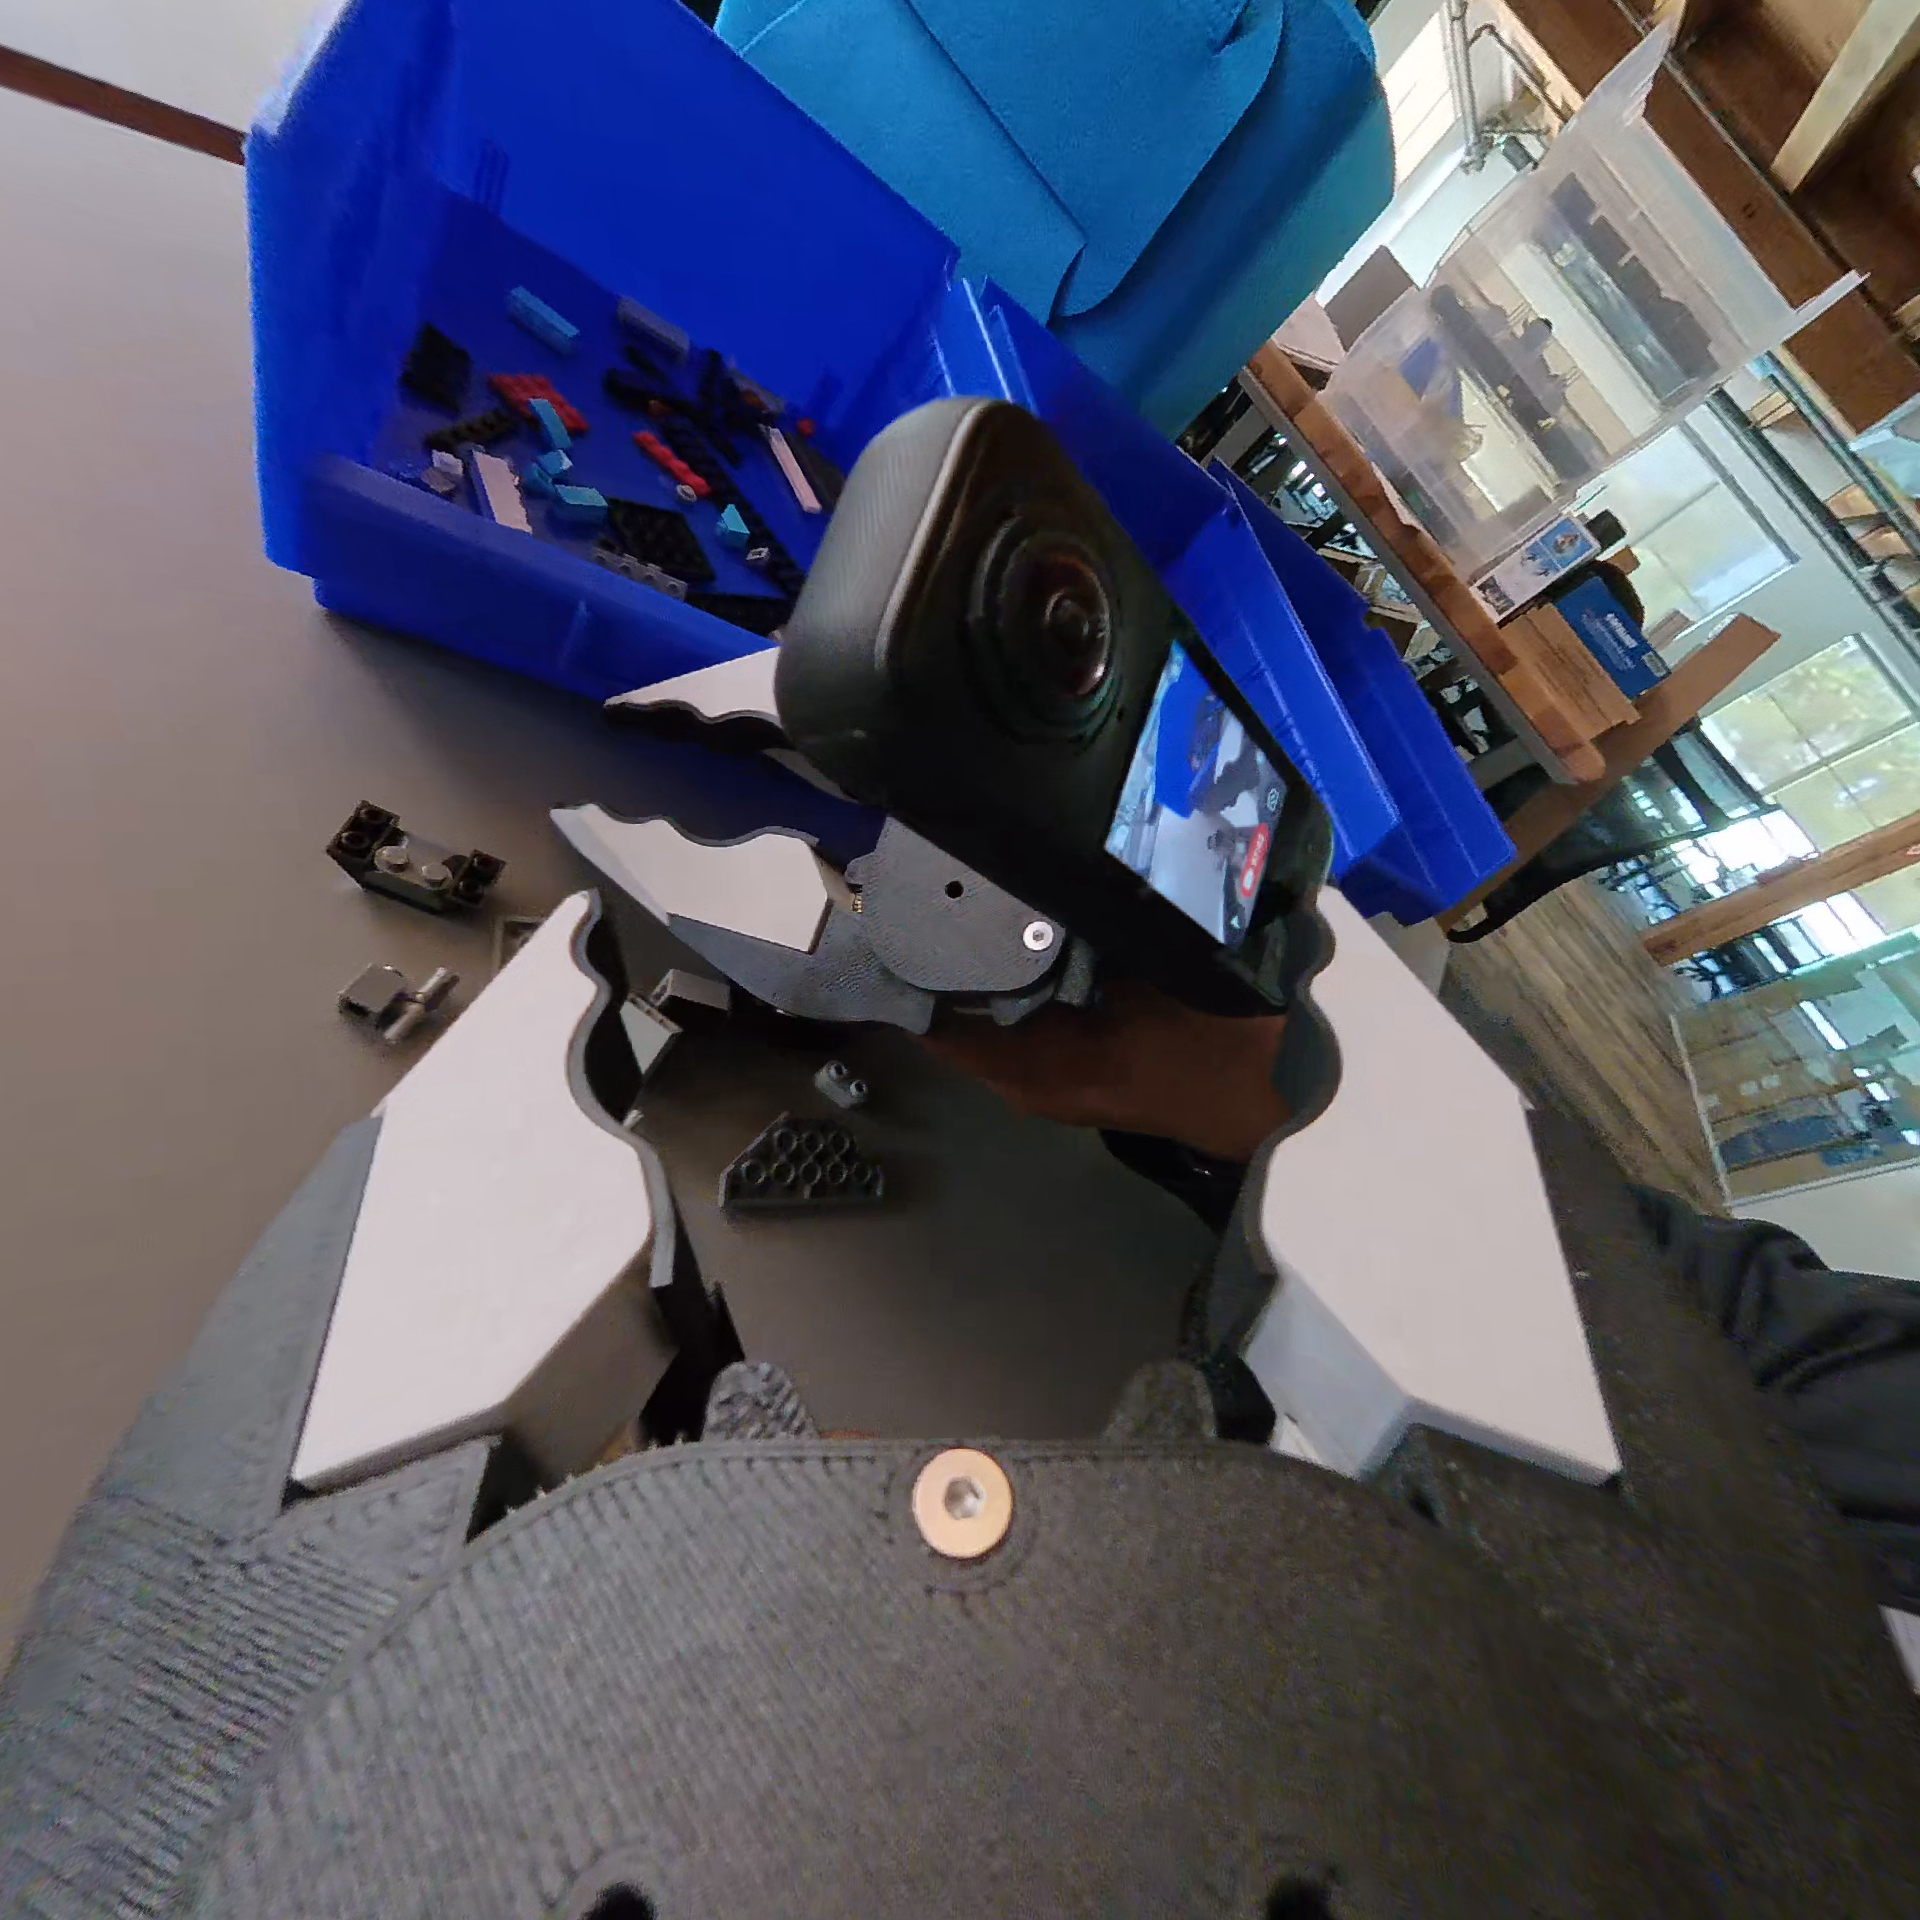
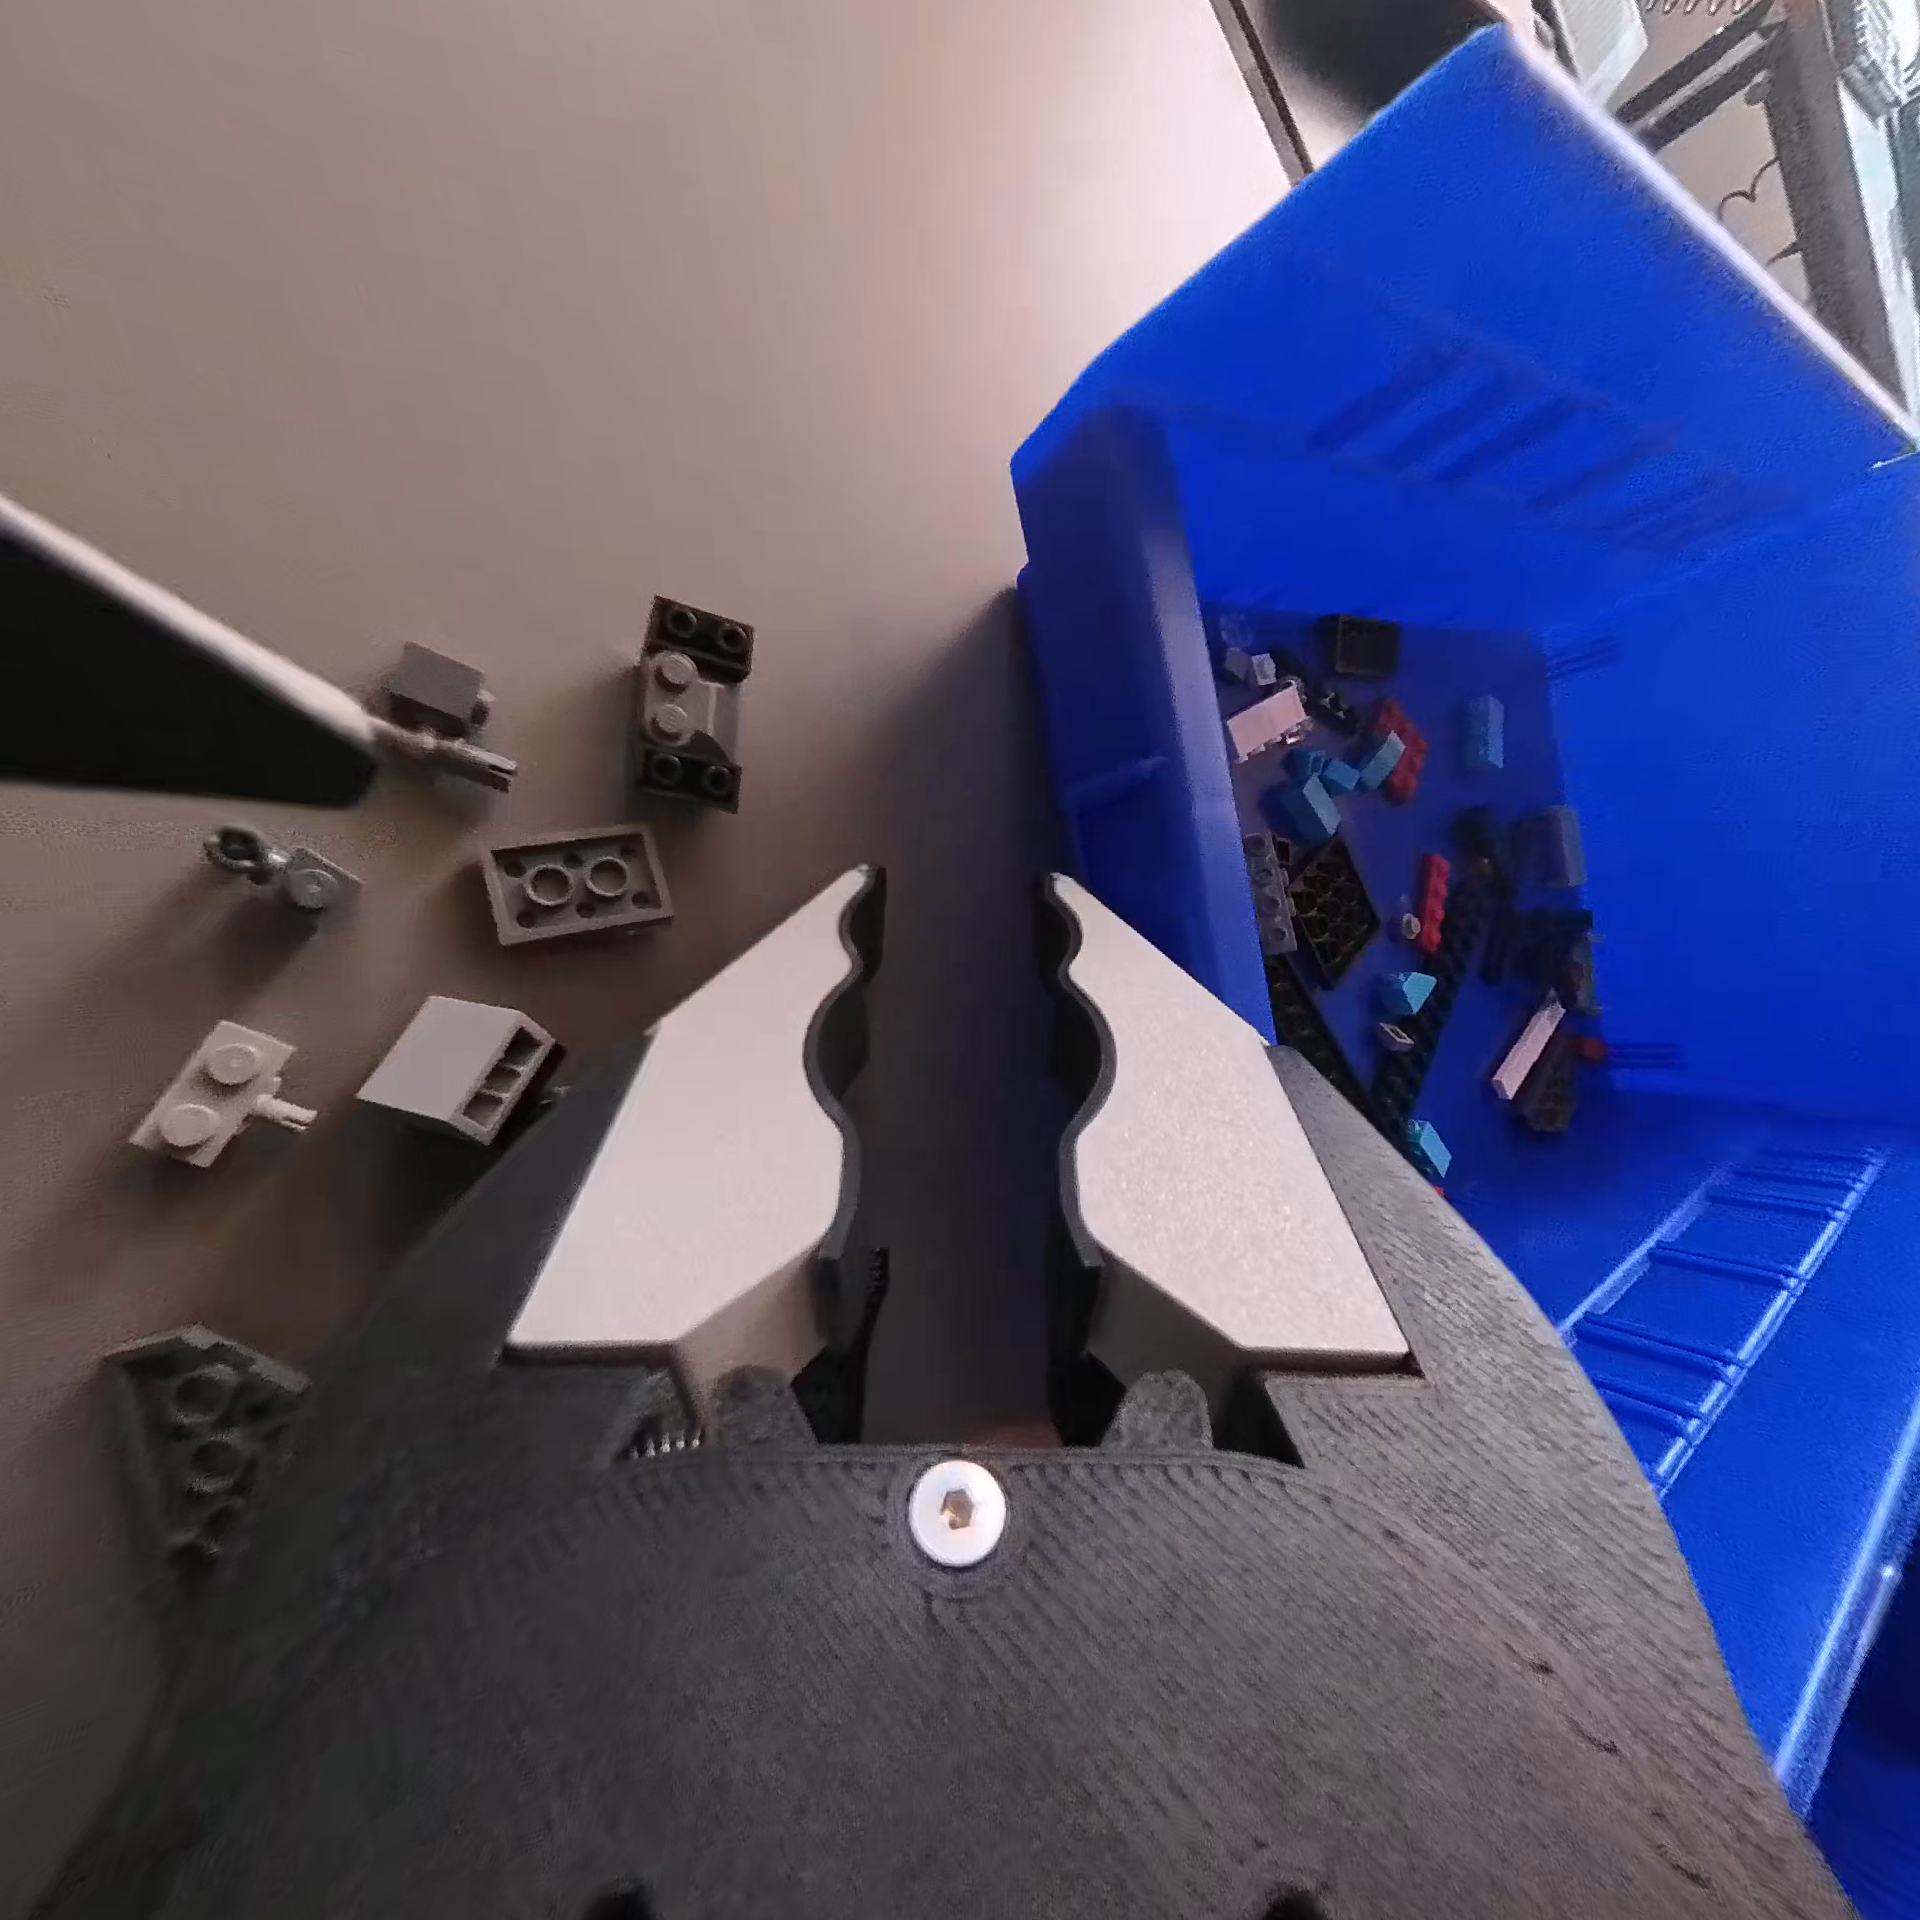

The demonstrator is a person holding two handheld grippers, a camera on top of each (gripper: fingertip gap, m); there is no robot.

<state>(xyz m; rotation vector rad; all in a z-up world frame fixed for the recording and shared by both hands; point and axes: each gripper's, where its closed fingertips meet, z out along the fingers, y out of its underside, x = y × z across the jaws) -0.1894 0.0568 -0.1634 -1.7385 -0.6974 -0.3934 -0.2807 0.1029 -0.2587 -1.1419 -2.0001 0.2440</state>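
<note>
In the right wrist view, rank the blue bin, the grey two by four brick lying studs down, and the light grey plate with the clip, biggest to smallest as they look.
1. blue bin
2. grey two by four brick
3. light grey plate with the clip, only slightly smaller looking; nearness may skew this.

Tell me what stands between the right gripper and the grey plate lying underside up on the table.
Nothing visible. The right gripper, open and empty, has one fingertip close beside the grey plate, with only table between them. The sloped grey brick lies off that line.
</note>
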